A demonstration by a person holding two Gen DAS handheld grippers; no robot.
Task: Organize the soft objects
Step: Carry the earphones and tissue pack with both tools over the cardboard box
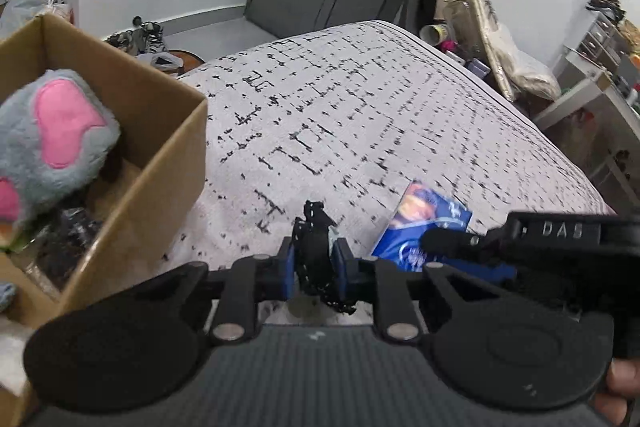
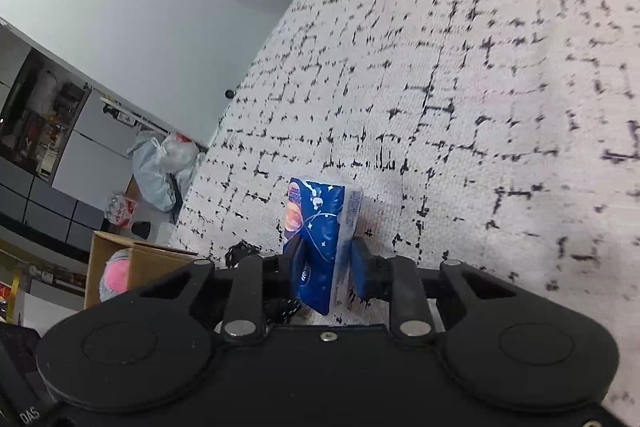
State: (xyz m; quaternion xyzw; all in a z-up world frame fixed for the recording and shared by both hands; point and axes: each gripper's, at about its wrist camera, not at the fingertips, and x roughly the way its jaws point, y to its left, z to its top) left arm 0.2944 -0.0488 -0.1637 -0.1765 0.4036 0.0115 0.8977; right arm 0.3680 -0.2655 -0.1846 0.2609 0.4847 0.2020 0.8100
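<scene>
Left hand-held gripper (image 1: pixel 314 263) sits low over the bed (image 1: pixel 400 115), its blue pads pinching a black, bead-edged soft item (image 1: pixel 316 251) bunched upright between them. Right hand-held gripper (image 2: pixel 326 267) comes in beside it, clamped on a blue tissue pack (image 2: pixel 316 227) printed with stars and a planet. At the bed's left edge, a cardboard box (image 1: pixel 160 163) holds a grey-and-pink plush toy (image 1: pixel 56 143).

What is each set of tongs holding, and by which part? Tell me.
Left tongs: a black fabric item, pinched mid-body. Right tongs: the blue tissue pack, clamped across its near end.
</scene>
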